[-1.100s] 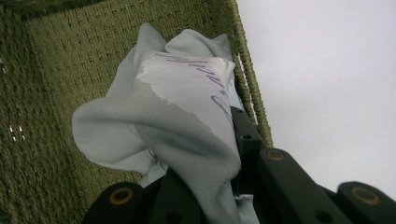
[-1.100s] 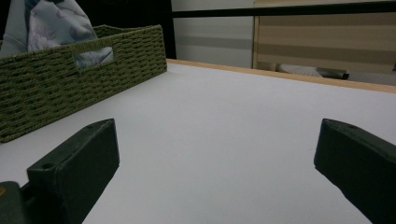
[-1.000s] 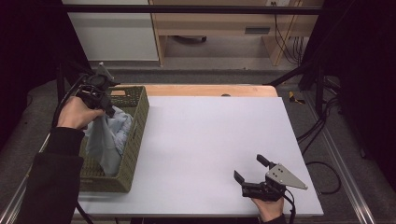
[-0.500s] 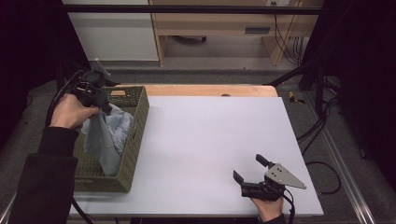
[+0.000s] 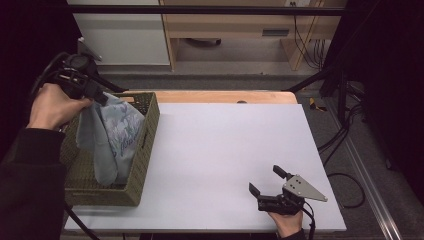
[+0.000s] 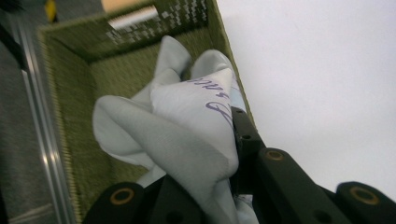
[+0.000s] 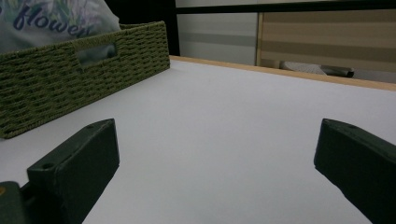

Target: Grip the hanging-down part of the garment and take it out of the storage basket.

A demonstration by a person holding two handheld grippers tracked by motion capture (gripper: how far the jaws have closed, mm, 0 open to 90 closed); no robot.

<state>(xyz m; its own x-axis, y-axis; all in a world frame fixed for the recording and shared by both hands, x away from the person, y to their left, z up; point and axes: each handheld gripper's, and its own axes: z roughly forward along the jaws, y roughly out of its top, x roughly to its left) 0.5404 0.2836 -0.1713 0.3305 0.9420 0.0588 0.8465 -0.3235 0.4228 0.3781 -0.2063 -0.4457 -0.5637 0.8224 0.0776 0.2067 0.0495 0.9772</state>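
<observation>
A pale blue-grey cloth [image 5: 112,135] with purple lettering hangs from my left gripper [image 5: 102,97], which is shut on its top fold above the green woven basket [image 5: 145,145]. The cloth's lower end still reaches into the basket. In the left gripper view the cloth [image 6: 187,130] bunches between the jaws of my left gripper [image 6: 205,140] and hides one of them, with the basket [image 6: 70,93] below. My right gripper [image 5: 265,179] rests open near the table's front right edge, nothing between its jaws. From the right gripper [image 7: 215,154] the basket [image 7: 84,79] and cloth [image 7: 56,18] show at far left.
The white table top [image 5: 230,140] stretches wide between the basket and my right gripper. A wooden strip [image 5: 215,96] runs along the far edge. Cabinets [image 5: 120,35] and cables [image 5: 345,135] lie beyond and to the right of the table.
My left hand has risen, drawing the cloth higher out of the basket so more of it hangs free. The right gripper has stayed put.
</observation>
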